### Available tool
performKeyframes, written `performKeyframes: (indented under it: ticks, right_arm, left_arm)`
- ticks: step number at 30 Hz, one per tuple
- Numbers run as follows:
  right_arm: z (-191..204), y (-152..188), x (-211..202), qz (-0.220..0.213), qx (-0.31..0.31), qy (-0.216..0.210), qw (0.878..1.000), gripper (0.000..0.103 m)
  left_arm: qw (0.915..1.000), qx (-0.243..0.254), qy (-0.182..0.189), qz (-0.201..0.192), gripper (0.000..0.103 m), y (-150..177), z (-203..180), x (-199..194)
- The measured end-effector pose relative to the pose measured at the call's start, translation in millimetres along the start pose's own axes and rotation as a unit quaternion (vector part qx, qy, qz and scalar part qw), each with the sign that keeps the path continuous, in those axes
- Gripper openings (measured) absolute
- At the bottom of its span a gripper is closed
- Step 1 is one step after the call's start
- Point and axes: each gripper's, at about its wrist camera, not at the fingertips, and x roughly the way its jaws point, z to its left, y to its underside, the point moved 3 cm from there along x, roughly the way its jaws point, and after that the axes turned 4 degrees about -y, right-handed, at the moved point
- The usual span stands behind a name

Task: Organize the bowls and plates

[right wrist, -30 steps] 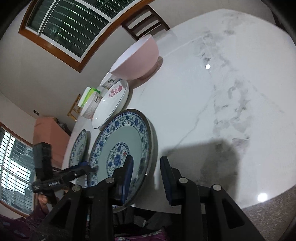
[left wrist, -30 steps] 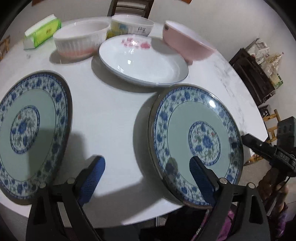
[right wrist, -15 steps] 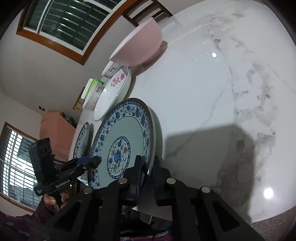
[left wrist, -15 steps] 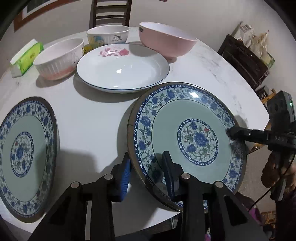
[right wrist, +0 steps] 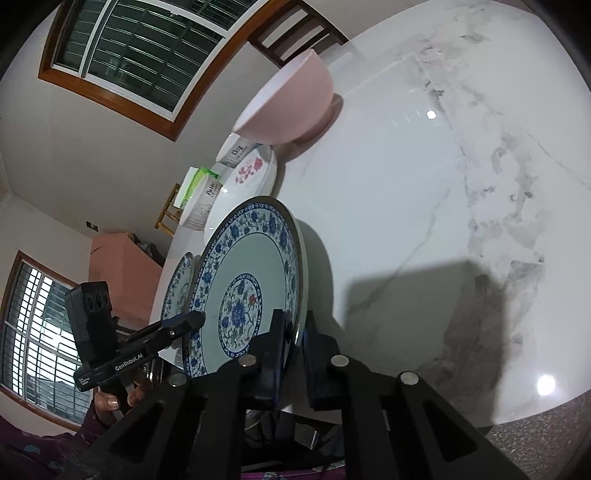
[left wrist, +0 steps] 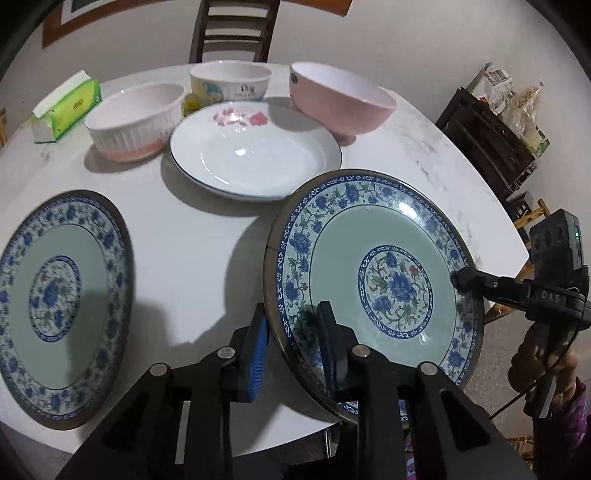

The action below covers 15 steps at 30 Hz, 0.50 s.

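Note:
A blue-flowered plate [left wrist: 384, 280] is held tilted above the white round table [left wrist: 192, 258]. My left gripper [left wrist: 291, 332] is shut on its near-left rim. My right gripper [right wrist: 293, 338] is shut on its opposite rim and shows in the left wrist view [left wrist: 480, 282]. The plate also shows in the right wrist view [right wrist: 247, 280]. A second blue-flowered plate [left wrist: 55, 299] lies flat at the left. A white plate with pink flowers [left wrist: 255, 151], a ribbed white-and-pink bowl [left wrist: 136, 122], a cartoon bowl [left wrist: 231, 81] and a pink bowl [left wrist: 340, 99] stand further back.
A green tissue box [left wrist: 66, 107] lies at the table's far left. A wooden chair [left wrist: 232, 26] stands behind the table. A dark shelf [left wrist: 487, 144] is at the right. The marble tabletop [right wrist: 443, 203] stretches to the right of the held plate.
The left gripper closed on the plate's rim, then the right closed on the other rim. The plate now sits higher and more tilted, its far edge over the white plate.

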Motion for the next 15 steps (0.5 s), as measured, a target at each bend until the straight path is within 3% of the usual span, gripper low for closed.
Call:
performKeyframes:
  ticks: [15]
  right_arm:
    - [43.5, -13.0, 47.7, 0.033, -0.027, -0.024, 0.999, 0.009]
  left_arm:
    - [0.9973, -0.058, -0.039, -0.023, 0.023, 2.2, 46.7, -30.5]
